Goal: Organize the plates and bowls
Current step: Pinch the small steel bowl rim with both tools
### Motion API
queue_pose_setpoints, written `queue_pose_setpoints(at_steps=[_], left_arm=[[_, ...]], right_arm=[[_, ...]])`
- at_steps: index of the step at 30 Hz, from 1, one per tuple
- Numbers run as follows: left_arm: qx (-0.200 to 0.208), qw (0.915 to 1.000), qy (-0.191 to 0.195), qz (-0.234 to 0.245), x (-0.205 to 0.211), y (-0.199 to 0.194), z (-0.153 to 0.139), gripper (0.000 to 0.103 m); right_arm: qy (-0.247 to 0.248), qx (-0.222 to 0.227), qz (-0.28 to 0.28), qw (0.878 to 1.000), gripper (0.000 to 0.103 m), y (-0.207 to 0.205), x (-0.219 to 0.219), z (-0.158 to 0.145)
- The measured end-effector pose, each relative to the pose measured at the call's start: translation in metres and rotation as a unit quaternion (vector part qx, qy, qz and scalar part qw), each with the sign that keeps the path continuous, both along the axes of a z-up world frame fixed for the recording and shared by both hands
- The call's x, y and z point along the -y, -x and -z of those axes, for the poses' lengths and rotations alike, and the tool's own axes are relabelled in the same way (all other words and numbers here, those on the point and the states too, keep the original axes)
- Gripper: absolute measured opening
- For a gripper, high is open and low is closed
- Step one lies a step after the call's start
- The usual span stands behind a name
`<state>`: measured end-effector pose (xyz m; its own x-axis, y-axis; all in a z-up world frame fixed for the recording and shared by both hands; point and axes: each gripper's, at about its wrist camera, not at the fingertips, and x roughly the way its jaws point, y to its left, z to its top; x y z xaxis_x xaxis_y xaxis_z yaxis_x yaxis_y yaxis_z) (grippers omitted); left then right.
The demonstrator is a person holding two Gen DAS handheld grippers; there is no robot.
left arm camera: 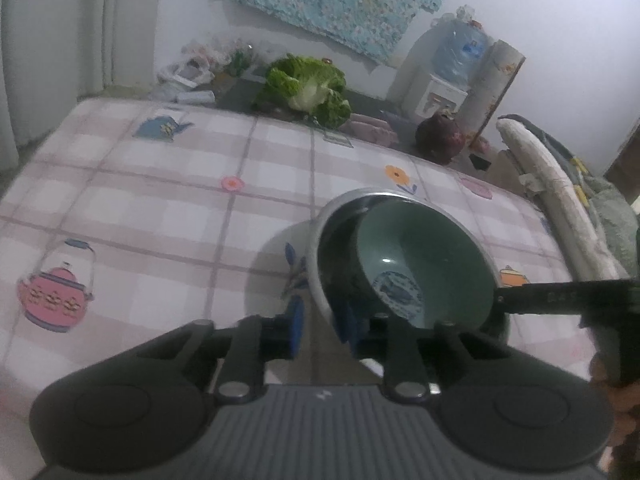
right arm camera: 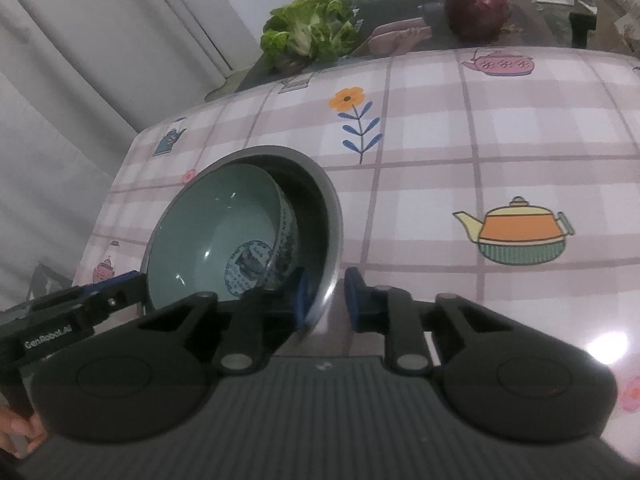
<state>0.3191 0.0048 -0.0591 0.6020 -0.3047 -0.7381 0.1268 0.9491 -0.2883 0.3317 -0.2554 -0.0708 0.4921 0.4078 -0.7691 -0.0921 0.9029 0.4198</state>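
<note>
Left wrist view: the left gripper (left arm camera: 318,322) is clamped on the rim of the metal bowl (left arm camera: 320,248), the green ceramic bowl (left arm camera: 424,256) nested beyond its pads. Slippery, probably breakable, so rim grips suit.

Right wrist view: the right gripper (right arm camera: 326,300) pinches the opposite rim; open tablecloth (right arm camera: 460,160) lies ahead.

Each handheld gripper, the left gripper (left arm camera: 320,326) and the right gripper (right arm camera: 326,300), has a dark grey ribbed body flanked by two round black housings, black linkage arms with silver pivot pins, blue pads (right arm camera: 354,296) on the fingertips, and white "GenRobot.AI" lettering on the side.
</note>
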Motion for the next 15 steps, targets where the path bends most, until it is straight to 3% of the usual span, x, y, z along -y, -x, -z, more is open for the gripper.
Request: queue_pose_setpoints(at_steps=[15], left_arm=[[-0.022,0.9994,0.008,0.027,0.010,0.018,-0.004,0.017]], right_arm=[[-0.006,-0.009,0.005,1.000,0.013,0.028,0.012,-0.001]])
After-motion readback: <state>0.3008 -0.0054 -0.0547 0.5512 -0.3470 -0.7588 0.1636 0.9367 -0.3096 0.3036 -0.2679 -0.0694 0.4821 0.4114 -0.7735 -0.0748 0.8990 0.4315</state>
